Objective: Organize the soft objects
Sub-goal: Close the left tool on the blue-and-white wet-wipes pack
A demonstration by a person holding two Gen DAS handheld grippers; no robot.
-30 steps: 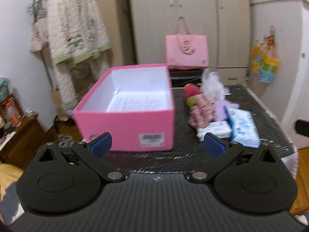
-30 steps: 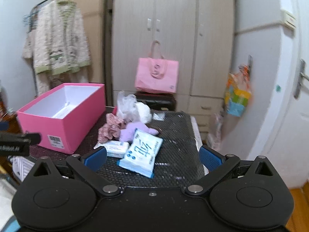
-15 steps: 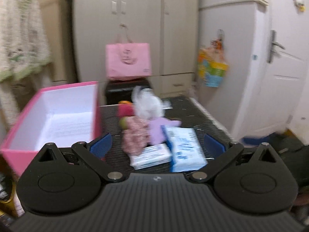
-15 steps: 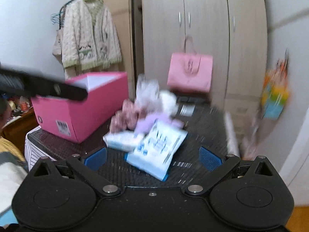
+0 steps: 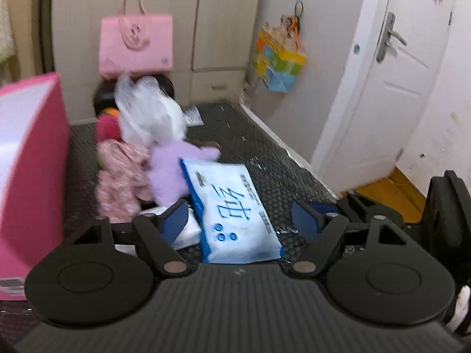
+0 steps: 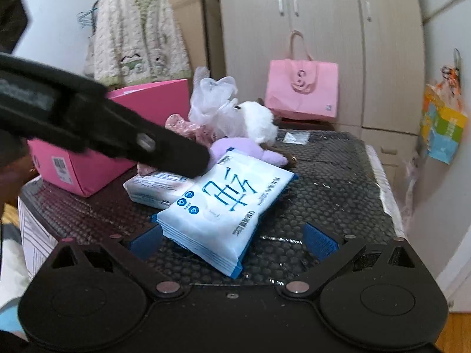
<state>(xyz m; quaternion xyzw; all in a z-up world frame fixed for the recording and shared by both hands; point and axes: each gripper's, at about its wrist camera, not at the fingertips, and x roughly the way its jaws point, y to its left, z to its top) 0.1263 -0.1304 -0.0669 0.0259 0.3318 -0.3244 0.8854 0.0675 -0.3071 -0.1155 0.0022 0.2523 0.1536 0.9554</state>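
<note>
Almost nothing is sorted yet, as far as I can see. The pink box (image 6: 88, 158) stands at the left on the bench (image 6: 338, 182), and the part of its inside that shows looks bare, though most of it is hidden from here. All the soft things lie in a heap just beside it: a pink cloth doll (image 5: 120, 173), a purple plush toy (image 5: 167, 170), a white mesh puff (image 5: 144, 111), a small white pack (image 6: 156, 186) and the big blue-and-white tissue pack (image 5: 232, 214), which partly rests on the small one.

The left hand-held gripper (image 5: 240, 216) is over the near end of the tissue pack. Its jaws are closing with the pack between them, but the pads do not press on it yet. The right hand-held gripper (image 6: 232, 239) is wide open around the same pack, holding nothing.

I judge that the first pick is only starting, and every item waits to go into the box.
</note>
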